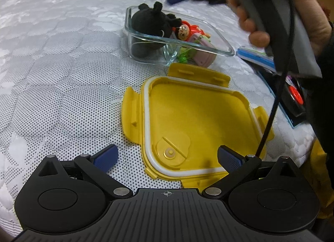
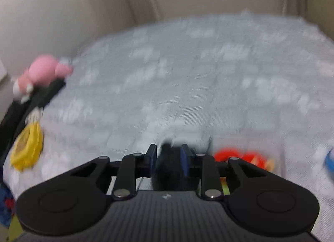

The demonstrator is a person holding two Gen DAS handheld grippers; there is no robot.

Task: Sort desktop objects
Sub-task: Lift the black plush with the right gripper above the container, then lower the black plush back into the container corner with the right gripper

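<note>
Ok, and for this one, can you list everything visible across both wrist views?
mattress cover: one, white quilted, under everything
glass container: one, clear, beyond the lid
black plush toy: one, black, in the container
red figure: one, red, beside the plush
yellow lid: one, yellow, white seal, inside up
blue-edged packet: one, right edge
pink plush: one, pink, far left, blurred
yellow disc: one, below the pink plush
left gripper: black, blue pads, open over the lid's corner
right gripper: pads flank something dark, blurred
right hand: gripping a grey handle
</note>
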